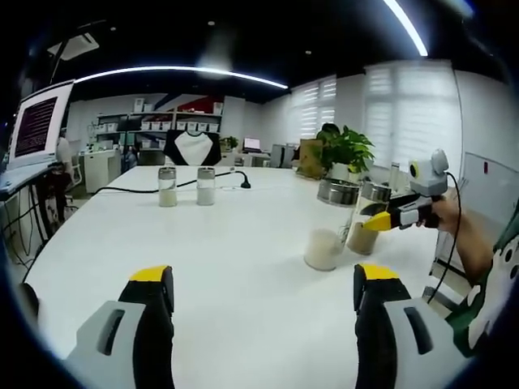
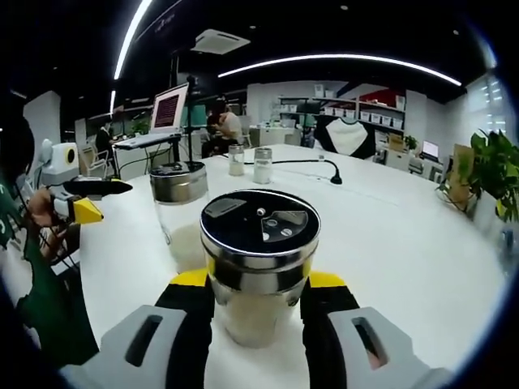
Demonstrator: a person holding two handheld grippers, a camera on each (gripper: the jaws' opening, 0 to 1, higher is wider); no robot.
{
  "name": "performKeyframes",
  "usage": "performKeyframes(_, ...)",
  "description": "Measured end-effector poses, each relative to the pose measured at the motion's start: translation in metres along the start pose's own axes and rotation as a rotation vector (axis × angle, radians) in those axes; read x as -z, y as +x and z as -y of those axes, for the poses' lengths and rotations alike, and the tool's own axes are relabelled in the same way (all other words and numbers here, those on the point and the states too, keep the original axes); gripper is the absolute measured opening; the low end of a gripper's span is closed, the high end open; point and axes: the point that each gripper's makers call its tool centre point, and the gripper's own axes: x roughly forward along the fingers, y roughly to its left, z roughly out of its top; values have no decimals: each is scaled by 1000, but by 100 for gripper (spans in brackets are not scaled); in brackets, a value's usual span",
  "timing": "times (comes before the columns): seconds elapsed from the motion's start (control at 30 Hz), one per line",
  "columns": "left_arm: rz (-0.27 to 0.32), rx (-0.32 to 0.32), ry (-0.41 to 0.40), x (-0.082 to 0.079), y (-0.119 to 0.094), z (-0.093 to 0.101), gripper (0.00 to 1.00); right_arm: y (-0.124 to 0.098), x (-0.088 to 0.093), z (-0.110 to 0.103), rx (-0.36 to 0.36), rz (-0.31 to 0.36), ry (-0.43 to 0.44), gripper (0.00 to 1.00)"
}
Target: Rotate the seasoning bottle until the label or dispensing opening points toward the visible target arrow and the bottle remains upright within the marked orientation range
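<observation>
Left gripper view: left gripper (image 1: 263,285) hovers low over the white table (image 1: 235,243), jaws spread wide, nothing between them, touching nothing. To the right, two glass shakers stand upright side by side near the table edge: the bottle (image 1: 362,231) with tan fill, gripped by the right gripper (image 1: 379,220) coming in from the right, and just beside it a shaker (image 1: 326,241) with white fill. Both axes vertical. Two small jars (image 1: 186,186) stand well apart at the far side, near a black cable (image 1: 174,188). A plant (image 1: 345,150) sits behind the shakers. Right gripper view: right gripper (image 2: 256,285) has its jaws clamped on either side of the bottle (image 2: 259,263) below its steel cap; bottle upright, long axis vertical, standing on the table (image 2: 389,243). The black lid faces the camera, its hole cluster right of centre, a flap section at upper left. No arrow that I can make out. The second shaker (image 2: 180,212) stands just behind-left, upright. Left gripper (image 2: 87,198) shows at left edge; can't tell its opening from here. Monitor (image 2: 169,108) and seated people in the background.
</observation>
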Motion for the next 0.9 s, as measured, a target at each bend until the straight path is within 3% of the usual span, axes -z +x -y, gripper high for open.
performKeyframes(0.73, 5, -20, -11, -1, -4, -5, 95, 0, 3, 7, 199, 24, 130, 40)
performKeyframes(0.83, 7, -24, -9, -2, -5, -6, 95, -1, 5, 8, 258, 10, 175, 40)
performKeyframes(0.9, 9, -25, -8, -2, -5, -5, 95, 0, 4, 6, 270, 3, 153, 40)
